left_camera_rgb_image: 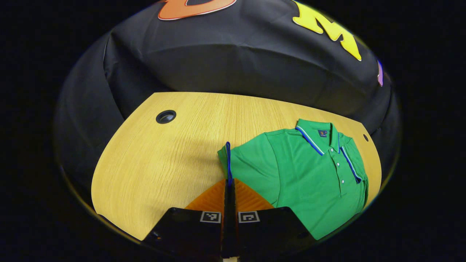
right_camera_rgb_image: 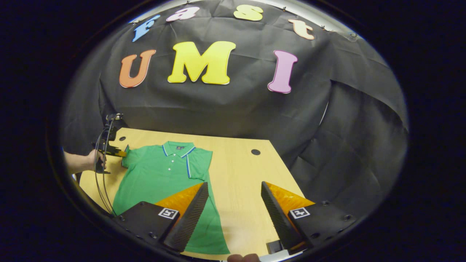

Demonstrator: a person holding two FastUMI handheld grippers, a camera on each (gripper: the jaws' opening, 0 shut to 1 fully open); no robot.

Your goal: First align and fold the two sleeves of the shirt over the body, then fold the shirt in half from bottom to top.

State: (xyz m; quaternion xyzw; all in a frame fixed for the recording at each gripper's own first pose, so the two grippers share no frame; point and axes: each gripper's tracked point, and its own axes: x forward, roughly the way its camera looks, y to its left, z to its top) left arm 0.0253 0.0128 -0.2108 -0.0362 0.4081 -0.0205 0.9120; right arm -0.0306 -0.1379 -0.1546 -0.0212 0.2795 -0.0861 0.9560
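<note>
The green polo shirt [right_camera_rgb_image: 164,174] lies face up on the wooden surface [right_camera_rgb_image: 240,174], collar [right_camera_rgb_image: 178,148] toward the booth wall at 12 o'clock and hem toward us at 6 o'clock. In the right gripper view one sleeve [right_camera_rgb_image: 199,163] is already folded over the body, at about 2 o'clock from the button placket.

In the left gripper view we see the left gripper [left_camera_rgb_image: 229,182] closed with its fingers pressed together on the blue-trimmed cuff [left_camera_rgb_image: 228,160] of the other sleeve, which stands up on edge at 12 o'clock from the fingertips. The right gripper view shows this gripper and the hand [right_camera_rgb_image: 89,162] holding it at 9 o'clock from the shirt. The right gripper [right_camera_rgb_image: 235,203] is wide open and holds nothing; one finger overlaps the lower body of the shirt in the view, and we cannot tell whether it touches the cloth.

We judge the risks as follows. The hold is on a thin edge of cuff, so it could slip out mid-fold. With nothing pinning the body, pulling the sleeve across could drag the whole shirt sideways and disturb the fold already made. A sleeve laid askew would fail to match its partner, leaving an uneven shape for the bottom-to-top fold.
</note>
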